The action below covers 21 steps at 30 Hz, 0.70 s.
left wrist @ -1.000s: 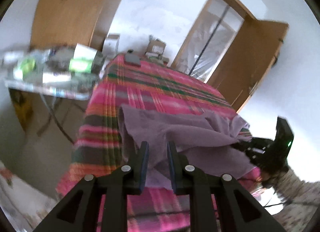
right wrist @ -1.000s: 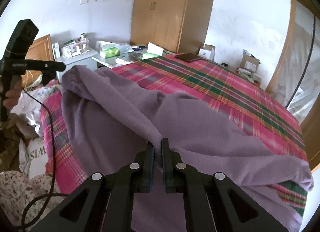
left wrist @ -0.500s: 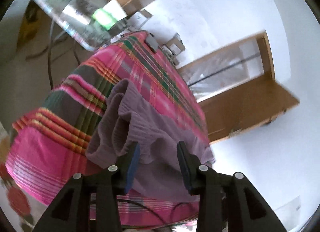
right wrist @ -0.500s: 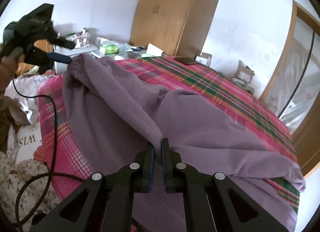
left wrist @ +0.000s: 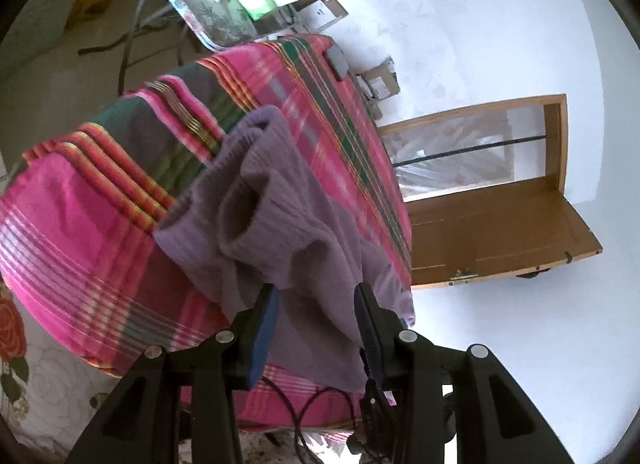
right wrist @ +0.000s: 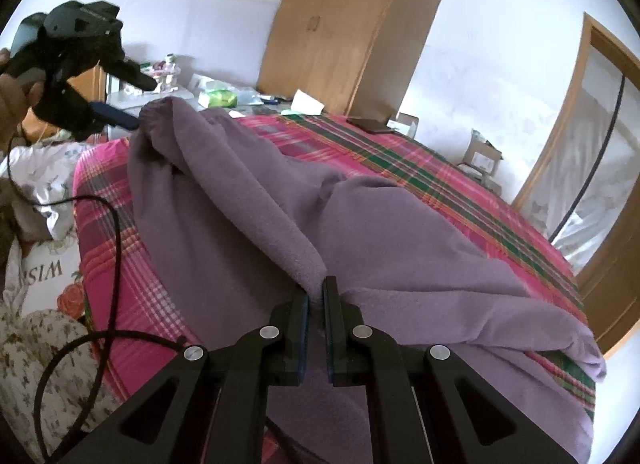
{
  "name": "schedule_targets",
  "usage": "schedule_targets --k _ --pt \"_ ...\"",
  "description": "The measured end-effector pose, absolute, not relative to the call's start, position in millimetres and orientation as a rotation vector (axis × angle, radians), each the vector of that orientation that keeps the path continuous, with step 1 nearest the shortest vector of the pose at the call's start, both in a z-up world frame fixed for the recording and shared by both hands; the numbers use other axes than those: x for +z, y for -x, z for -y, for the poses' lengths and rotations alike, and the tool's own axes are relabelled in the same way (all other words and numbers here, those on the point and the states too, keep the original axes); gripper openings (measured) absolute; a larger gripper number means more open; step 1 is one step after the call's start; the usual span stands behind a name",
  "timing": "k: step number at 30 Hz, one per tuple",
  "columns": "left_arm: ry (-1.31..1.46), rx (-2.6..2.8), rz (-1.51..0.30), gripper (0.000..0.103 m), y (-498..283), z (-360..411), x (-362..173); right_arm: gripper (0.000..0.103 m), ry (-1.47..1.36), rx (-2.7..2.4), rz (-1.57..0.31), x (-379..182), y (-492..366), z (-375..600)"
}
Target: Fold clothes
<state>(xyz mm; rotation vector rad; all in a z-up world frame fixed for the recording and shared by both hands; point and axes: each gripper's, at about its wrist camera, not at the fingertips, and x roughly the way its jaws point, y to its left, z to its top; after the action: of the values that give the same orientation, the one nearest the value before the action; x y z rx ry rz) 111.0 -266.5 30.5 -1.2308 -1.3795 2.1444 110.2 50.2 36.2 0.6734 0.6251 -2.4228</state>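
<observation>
Right wrist view shows the right hand-held gripper (right wrist: 316,296) clamped on a raised ridge of the purple garment (right wrist: 400,264), its blue-padded jaws nearly together with fleece pinched between them; the pinch lifts the cloth into a tent-like crest running away toward a gathered, ribbed end near the far corner of the bed (right wrist: 460,168), most likely so that a fold line can be drawn straight; the left hand-held gripper (right wrist: 116,96) shows in this view at the upper left, held in a hand (right wrist: 10,92) just beside that gathered end, its jaws apart and nothing between them; left wrist view agrees, with the two fingers spread wide and the garment lying beyond and between them, unclamped, probably lined up to take the ribbed cuff; the garment is a soft, matte, nappy fleece, thick enough to hold rounded rolls instead of sharp creases, and it lies rumpled across the near part of the bed, one edge draping over the side; the bedspread is a smooth woven plaid in pink, green and orange; a black cable (right wrist: 100,264) trails down the bedside.
</observation>
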Motion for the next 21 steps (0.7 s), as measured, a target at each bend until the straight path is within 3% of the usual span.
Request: schedule_targets --k 8,14,17,19,21 --pt "1.183 2.198 1.456 0.040 -95 267 23 0.007 -0.658 -2.462 -0.533 46 -111 -56" --pt "1.178 2.223 1.445 0.023 -96 265 12 0.007 -0.650 -2.479 -0.496 49 -110 -60" --pt "1.136 2.167 1.521 0.020 -98 270 8 0.007 -0.651 -2.482 -0.477 50 -109 -62" --pt "1.103 2.131 1.598 0.024 -102 277 6 0.007 -0.652 -2.485 -0.465 50 -109 -63" --pt "1.087 2.117 1.632 0.042 -105 280 7 0.007 -0.653 -2.487 -0.452 50 -108 -64"
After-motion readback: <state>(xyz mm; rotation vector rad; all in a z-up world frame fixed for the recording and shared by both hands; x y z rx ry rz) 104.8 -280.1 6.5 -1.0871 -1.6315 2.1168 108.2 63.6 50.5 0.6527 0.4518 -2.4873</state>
